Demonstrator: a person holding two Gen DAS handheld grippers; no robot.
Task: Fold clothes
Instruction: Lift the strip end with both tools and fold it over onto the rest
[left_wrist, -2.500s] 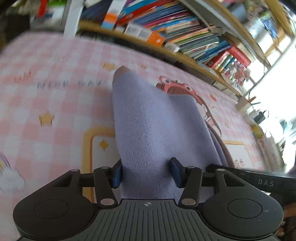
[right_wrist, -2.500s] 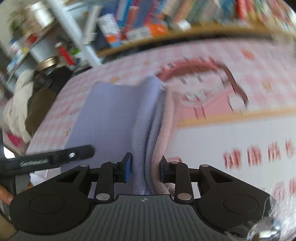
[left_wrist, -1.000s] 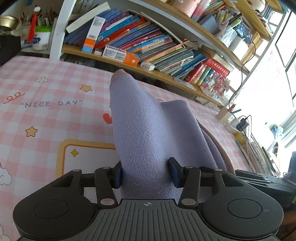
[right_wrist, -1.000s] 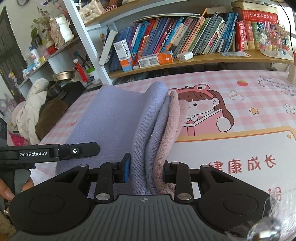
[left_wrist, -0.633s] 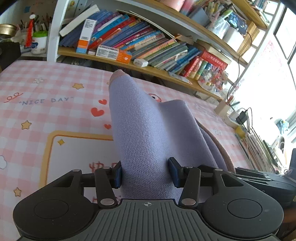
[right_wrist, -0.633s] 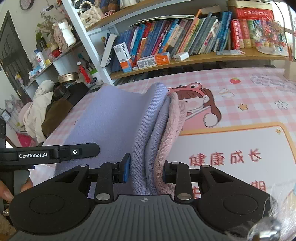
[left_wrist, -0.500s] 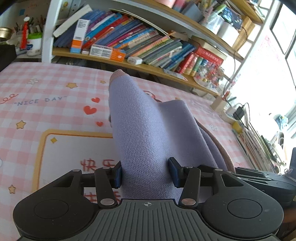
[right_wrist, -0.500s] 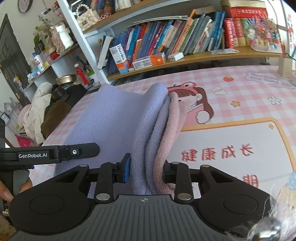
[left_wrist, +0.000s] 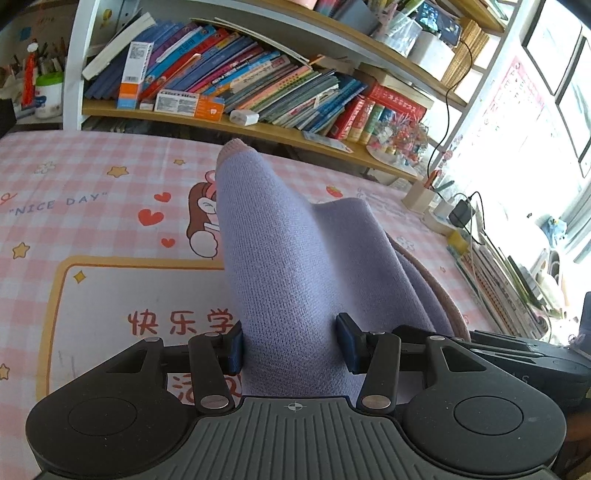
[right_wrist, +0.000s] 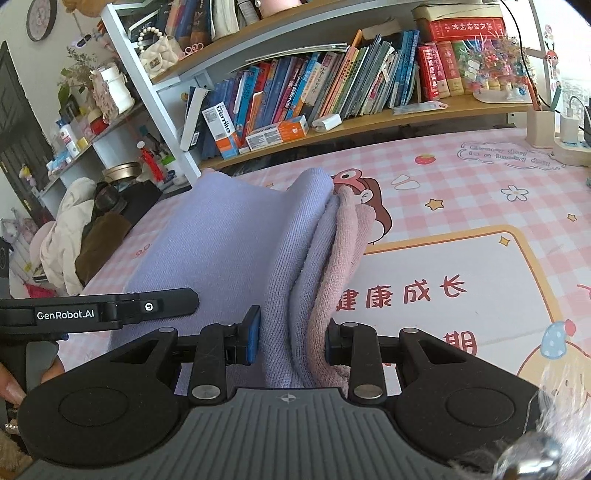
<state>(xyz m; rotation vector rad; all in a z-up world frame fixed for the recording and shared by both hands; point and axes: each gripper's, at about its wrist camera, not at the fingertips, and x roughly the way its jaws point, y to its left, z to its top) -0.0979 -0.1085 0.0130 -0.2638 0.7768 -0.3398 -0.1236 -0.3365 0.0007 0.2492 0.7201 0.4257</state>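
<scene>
A folded lilac knit garment (left_wrist: 295, 258) with pink edging is held above the pink checked table mat (left_wrist: 74, 184). My left gripper (left_wrist: 291, 345) is shut on its left end. My right gripper (right_wrist: 291, 336) is shut on its right end, where lilac and pink layers (right_wrist: 343, 236) are stacked. The garment (right_wrist: 221, 243) spans flat between the two grippers. The left gripper's body (right_wrist: 99, 312) shows at the left of the right wrist view; the right gripper's body (left_wrist: 517, 354) shows at the right of the left wrist view.
A wooden bookshelf with many books (left_wrist: 258, 88) runs along the table's far edge. A pen holder and a charger with cables (left_wrist: 443, 206) stand at the right end. Clothes are piled on a chair (right_wrist: 70, 236) at the left. The mat shows a cartoon girl (right_wrist: 369, 199).
Both grippers have carried the garment sideways across the table, still shut on it. The mat's print has shifted under it; the fold is unchanged.
</scene>
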